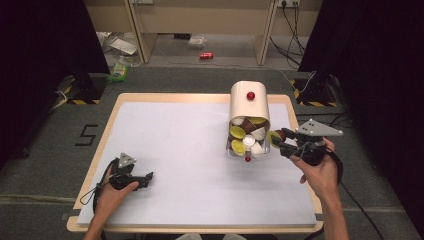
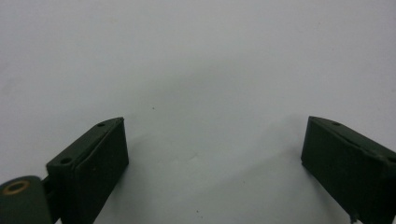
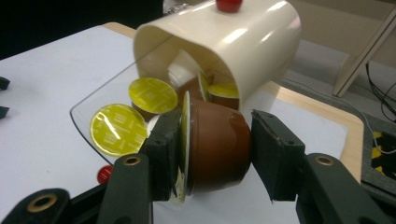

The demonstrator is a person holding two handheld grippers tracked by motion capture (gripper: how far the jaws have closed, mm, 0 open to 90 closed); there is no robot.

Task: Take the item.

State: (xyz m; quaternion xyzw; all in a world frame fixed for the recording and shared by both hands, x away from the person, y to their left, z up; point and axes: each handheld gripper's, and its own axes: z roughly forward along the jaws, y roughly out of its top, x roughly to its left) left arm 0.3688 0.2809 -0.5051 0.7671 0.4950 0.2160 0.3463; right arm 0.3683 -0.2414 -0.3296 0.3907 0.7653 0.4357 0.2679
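A cream container [image 1: 249, 102] lies on its side at the right of the white table top, its clear lid [image 3: 100, 95] swung open in front. Several coffee capsules [image 1: 246, 136] with yellow or white tops spill from its mouth. My right gripper [image 1: 278, 140] sits just right of that mouth, shut on a brown capsule with a yellow foil top [image 3: 215, 142], one pad on the foil and one on the base. My left gripper [image 1: 148, 176] rests low at the front left, far from the container; its jaws stand open over bare table [image 2: 210, 70] with nothing between them.
A red knob [image 1: 250, 95] tops the container, and a second red knob [image 1: 247, 159] shows at the lid's front edge. The table's wooden rim [image 1: 295, 107] runs close behind my right gripper. Dark curtains, cables and floor clutter lie beyond the table.
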